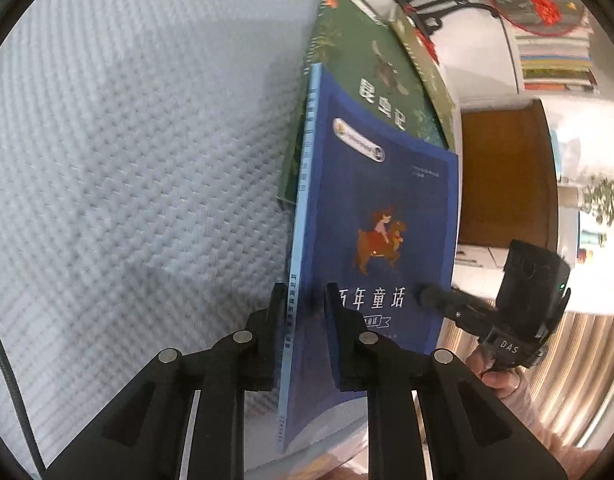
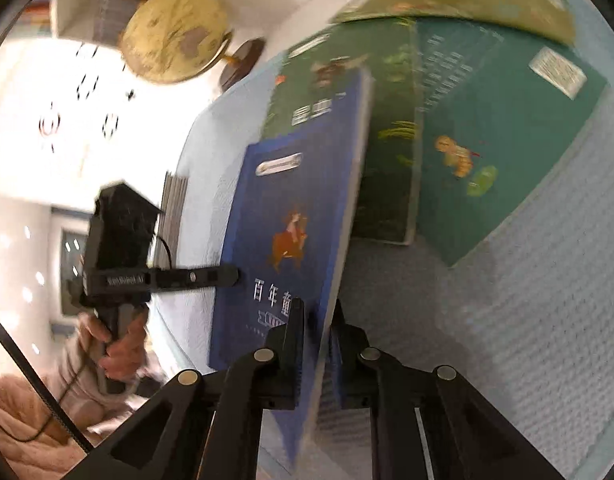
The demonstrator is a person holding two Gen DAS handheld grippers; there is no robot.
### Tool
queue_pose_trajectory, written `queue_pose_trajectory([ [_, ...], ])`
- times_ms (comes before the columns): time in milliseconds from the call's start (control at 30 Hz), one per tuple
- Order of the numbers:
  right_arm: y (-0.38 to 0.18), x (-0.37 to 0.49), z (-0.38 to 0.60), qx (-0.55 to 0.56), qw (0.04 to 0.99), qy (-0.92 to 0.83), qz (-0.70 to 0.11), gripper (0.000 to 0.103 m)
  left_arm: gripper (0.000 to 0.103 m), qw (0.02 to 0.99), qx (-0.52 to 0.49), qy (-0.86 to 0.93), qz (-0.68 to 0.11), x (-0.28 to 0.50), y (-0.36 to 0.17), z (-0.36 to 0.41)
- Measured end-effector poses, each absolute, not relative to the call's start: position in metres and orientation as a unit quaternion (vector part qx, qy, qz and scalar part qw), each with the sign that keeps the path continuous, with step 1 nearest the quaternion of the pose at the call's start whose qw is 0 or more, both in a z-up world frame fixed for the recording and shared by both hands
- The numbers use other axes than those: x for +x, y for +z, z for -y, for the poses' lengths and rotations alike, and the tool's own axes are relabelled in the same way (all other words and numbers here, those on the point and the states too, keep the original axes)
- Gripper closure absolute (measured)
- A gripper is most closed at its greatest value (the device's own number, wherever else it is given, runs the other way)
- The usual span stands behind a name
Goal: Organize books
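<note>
Left wrist view — both grippers [image 1: 301,296] [image 2: 319,314] clamp blue book [image 1: 383,208].

Open white textured counter [image 1: 127,160] lay from 7 to 11 o'clock of the upright blue book [image 1: 379,220], free for a pass. At 12 o'clock green books [image 1: 367,80] blocked the way. At 3 o'clock the right gripper [image 1: 423,296] touched the cover, closing that side.

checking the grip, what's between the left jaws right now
The blue book, held edge-on with a finger on each side, spine toward the white cloth. The left wrist view shows it; the right gripper clamps it too.
</note>
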State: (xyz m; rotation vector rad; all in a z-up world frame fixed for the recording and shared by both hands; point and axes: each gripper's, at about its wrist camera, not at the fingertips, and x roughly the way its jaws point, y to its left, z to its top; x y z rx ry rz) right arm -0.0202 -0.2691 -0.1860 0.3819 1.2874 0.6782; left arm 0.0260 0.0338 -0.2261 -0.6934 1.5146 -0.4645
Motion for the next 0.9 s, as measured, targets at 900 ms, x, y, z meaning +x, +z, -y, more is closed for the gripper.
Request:
queue_pose_trajectory([
  [900,-0.113,-0.032,0.171,0.13,0.769,0.343,-0.524,0.091,0.088,0.691,-0.325,-0.213,-0.61,0.002,-0.174,-0.12],
])
